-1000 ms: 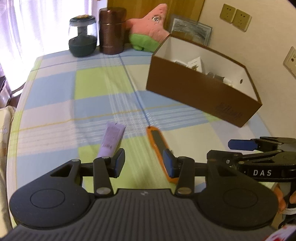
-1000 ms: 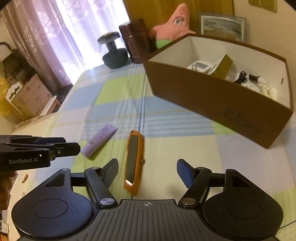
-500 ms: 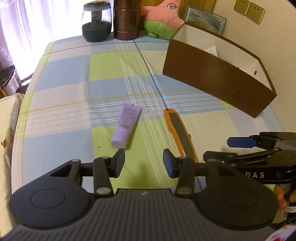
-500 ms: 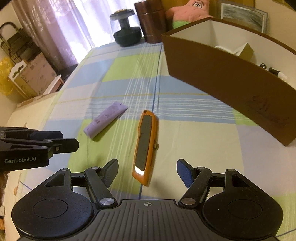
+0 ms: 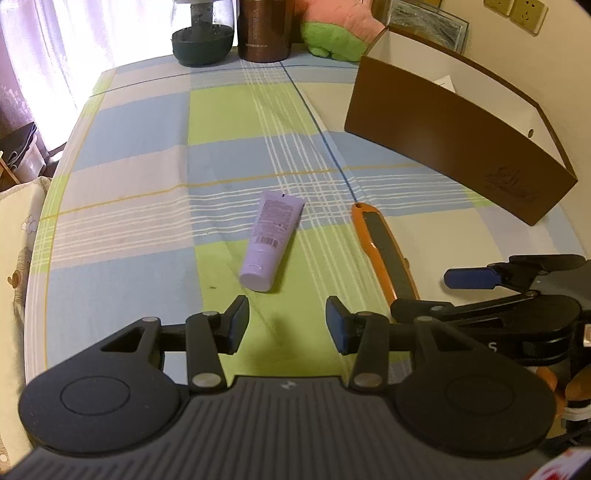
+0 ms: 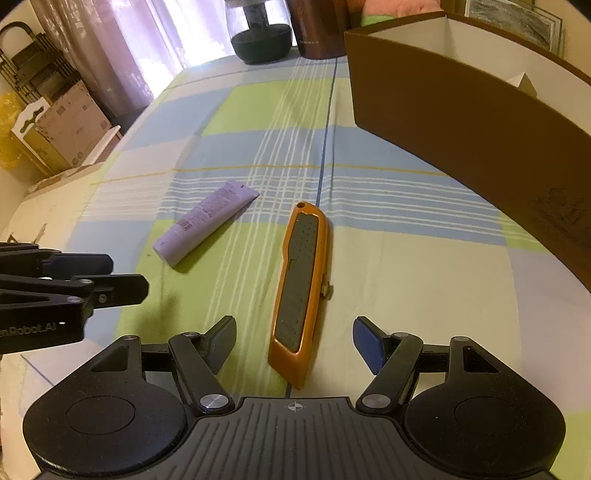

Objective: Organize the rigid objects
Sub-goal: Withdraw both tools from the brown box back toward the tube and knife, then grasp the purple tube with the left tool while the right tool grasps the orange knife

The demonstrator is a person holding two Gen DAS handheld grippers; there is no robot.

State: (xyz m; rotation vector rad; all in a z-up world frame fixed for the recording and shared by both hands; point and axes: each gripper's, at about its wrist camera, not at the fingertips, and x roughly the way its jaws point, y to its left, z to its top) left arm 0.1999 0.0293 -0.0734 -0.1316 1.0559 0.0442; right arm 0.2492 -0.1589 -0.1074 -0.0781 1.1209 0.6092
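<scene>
A lilac tube [image 5: 272,240] [image 6: 205,221] lies flat on the checked tablecloth, cap end toward me. Beside it on the right lies an orange utility knife [image 5: 384,253] [image 6: 301,291] with a grey grip. My left gripper [image 5: 287,325] hovers open just short of the tube's cap, nothing between its fingers. In the right wrist view my right gripper [image 6: 294,341] stands open with the knife's near end lying between its fingertips, the pads apart from it. A brown cardboard box [image 5: 454,144] [image 6: 469,122] with a white inside stands at the right; only a scrap of its contents shows.
At the far edge of the table stand a dark glass jar [image 5: 202,33], a brown canister [image 5: 264,31] and a pink and green plush toy [image 5: 338,37]. Cardboard cartons [image 6: 62,133] sit on the floor beyond the table's left side.
Both grippers have sunk and come closer to the table. The tube and the knife look larger and nearer; the knife's near end now lies between the right fingertips. Neither opening has changed.
</scene>
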